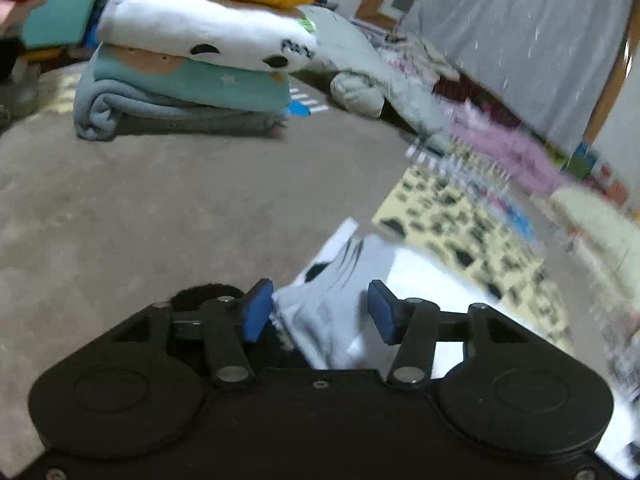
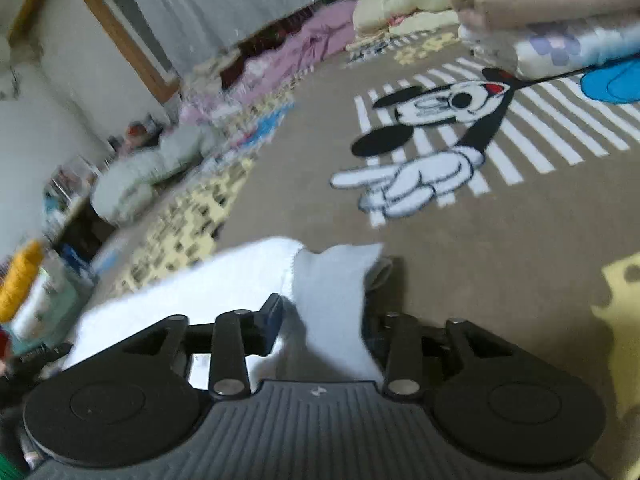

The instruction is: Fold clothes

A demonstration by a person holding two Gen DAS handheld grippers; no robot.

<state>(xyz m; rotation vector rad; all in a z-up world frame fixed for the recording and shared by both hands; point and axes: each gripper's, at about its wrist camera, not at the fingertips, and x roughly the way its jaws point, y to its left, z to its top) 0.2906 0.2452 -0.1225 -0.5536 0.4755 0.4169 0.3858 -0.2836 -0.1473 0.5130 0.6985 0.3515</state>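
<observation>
Each claw, left (image 1: 318, 312) and right (image 2: 320, 320), stands partly open around bunched white garment (image 2: 248, 276), seemingly ungripped; next, pinch and fold over the carpet (image 1: 160, 200).

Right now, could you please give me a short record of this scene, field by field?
setting: brown cartoon rug on a floor
garment in work: white garment, bunched between both grippers
left gripper: jaws apart, blue pads either side of the cloth, not clamped
right gripper: jaws apart, fabric between them
folded stack: yellow, white and teal items on the rug ahead of the left gripper
second stack: beige and floral items
image quality: motion blur
</observation>
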